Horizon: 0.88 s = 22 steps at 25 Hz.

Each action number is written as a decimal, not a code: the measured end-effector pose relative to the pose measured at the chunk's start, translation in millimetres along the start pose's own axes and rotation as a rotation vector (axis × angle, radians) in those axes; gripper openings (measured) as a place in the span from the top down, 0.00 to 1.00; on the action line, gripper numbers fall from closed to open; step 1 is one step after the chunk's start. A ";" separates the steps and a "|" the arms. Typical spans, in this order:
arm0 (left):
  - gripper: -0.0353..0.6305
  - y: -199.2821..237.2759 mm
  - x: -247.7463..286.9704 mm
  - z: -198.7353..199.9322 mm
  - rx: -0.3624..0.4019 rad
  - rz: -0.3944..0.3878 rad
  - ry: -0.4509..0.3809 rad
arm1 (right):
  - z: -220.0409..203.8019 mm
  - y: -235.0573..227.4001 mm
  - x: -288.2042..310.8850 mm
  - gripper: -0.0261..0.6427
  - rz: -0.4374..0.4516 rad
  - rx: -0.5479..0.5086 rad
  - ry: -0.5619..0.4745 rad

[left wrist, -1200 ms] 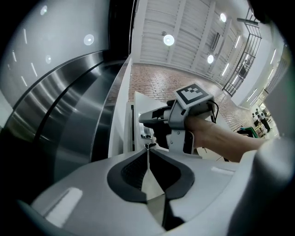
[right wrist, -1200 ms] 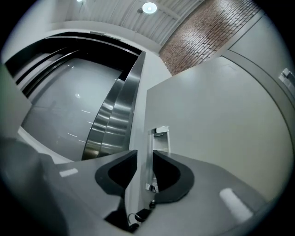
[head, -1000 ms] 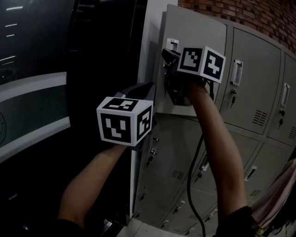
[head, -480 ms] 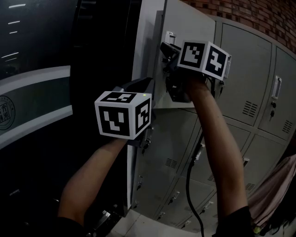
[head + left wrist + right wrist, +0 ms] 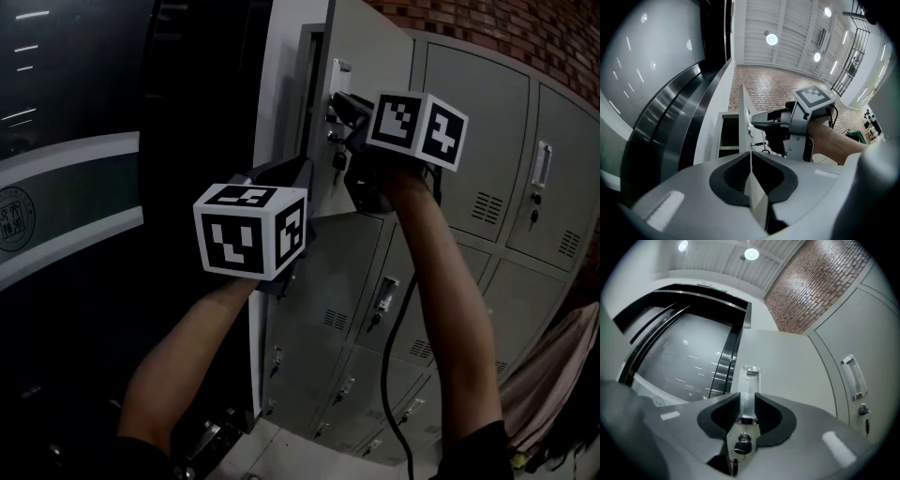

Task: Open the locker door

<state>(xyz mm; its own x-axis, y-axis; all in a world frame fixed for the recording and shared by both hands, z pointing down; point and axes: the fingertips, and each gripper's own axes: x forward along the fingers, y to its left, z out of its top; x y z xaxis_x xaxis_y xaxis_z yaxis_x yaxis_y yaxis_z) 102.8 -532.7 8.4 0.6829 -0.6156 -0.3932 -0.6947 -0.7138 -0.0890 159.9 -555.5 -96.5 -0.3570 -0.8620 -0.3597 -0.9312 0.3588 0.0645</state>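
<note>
The grey locker door (image 5: 370, 66) at the top left of the bank stands partly open, its free edge turned toward me. My right gripper (image 5: 336, 108) is at its pull handle (image 5: 337, 75). In the right gripper view the handle (image 5: 750, 380) fills the gap between the right gripper's (image 5: 747, 408) jaws, which are closing on it. The lock with its key (image 5: 743, 441) sits just below. My left gripper (image 5: 305, 173) is at the door's lower edge. In the left gripper view the thin door edge (image 5: 745, 112) runs between the left gripper's (image 5: 751, 164) shut jaws.
More shut lockers (image 5: 478, 103) fill the wall to the right and below (image 5: 375, 281). A dark glass panel (image 5: 75, 187) stands at the left. A black cable (image 5: 389, 375) hangs from the right gripper. Pink cloth (image 5: 553, 384) shows at the bottom right.
The door has swung further open, its handle edge coming toward me and left. The right gripper stayed on the handle and the left gripper stayed at the door's lower edge.
</note>
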 end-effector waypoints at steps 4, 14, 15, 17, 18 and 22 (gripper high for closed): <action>0.94 -14.8 -4.6 0.3 0.000 0.004 0.002 | 0.5 -5.9 -25.9 0.87 -0.028 -0.036 -0.008; 0.94 -56.2 -43.8 -3.6 0.015 0.043 0.017 | -12.8 10.7 -98.9 0.89 -0.028 -0.044 -0.008; 0.94 -60.8 -48.8 -4.2 0.012 0.047 0.019 | -16.5 13.0 -107.2 0.90 -0.026 -0.039 -0.001; 0.94 -70.3 -58.5 -6.6 -0.002 0.052 0.029 | -25.1 16.5 -123.2 0.90 -0.026 -0.031 0.015; 0.94 -75.3 -62.8 -8.6 -0.007 0.053 0.038 | -29.5 17.6 -131.2 0.90 -0.028 -0.024 0.024; 0.94 -93.0 -78.8 -13.6 -0.013 0.059 0.072 | -43.9 22.1 -162.7 0.91 -0.041 -0.009 0.043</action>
<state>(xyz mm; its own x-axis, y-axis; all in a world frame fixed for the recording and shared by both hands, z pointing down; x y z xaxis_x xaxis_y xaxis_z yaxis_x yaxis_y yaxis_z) 116.7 -422.4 60.1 0.6555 -0.6791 -0.3304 -0.7317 -0.6793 -0.0554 194.2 -423.1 4.4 -0.3209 -0.8909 -0.3215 -0.9458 0.3194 0.0590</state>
